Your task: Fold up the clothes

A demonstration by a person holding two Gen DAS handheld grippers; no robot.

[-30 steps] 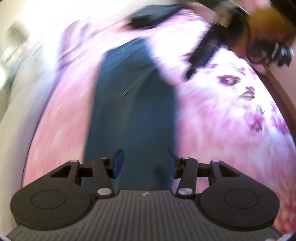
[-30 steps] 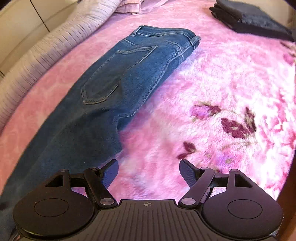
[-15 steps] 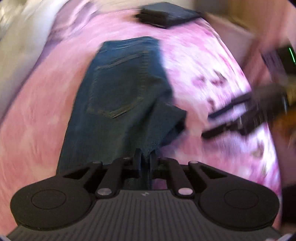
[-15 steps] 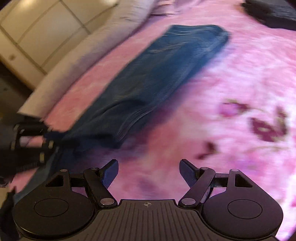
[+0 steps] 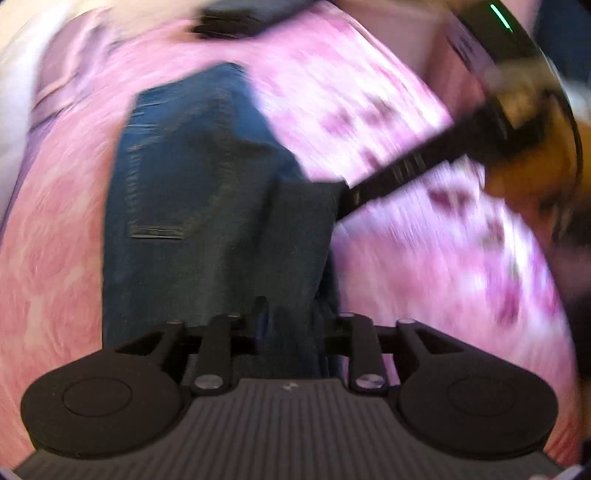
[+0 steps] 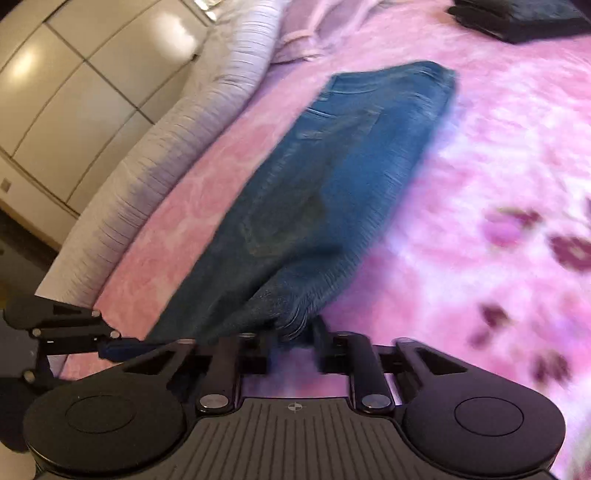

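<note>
2 grippers work on 1 pair of blue jeans (image 6: 332, 192) that lies stretched along a pink blanket (image 6: 498, 155). The right gripper (image 6: 293, 332) has just clamped together on the bunched hem end of the jeans, the denim caught between its pads at the near tip of the garment. The left gripper (image 5: 291, 328) has denim running between its fingers; its jaws have just eased apart a little after a tight pinch, and the blur hides whether the pads press on the cloth. In the left wrist view the right gripper (image 5: 343, 195) reaches in from the right of the jeans and meets the edge of the lifted flap.

Outward from the grips, the jeans run away to the waistband, back pocket facing up. The near leg portion is raised and folded over toward the pocket. To the right of the jeans the blanket is open, marked only by dark purple flowers (image 6: 569, 247). To the left of the jeans a narrow strip of blanket ends at a ribbed pale bed edge (image 6: 166, 147), with cream cupboard doors (image 6: 74, 92) past it. Beyond the waistband and to the right sits a folded dark garment (image 6: 517, 18), well apart from the jeans.
</note>
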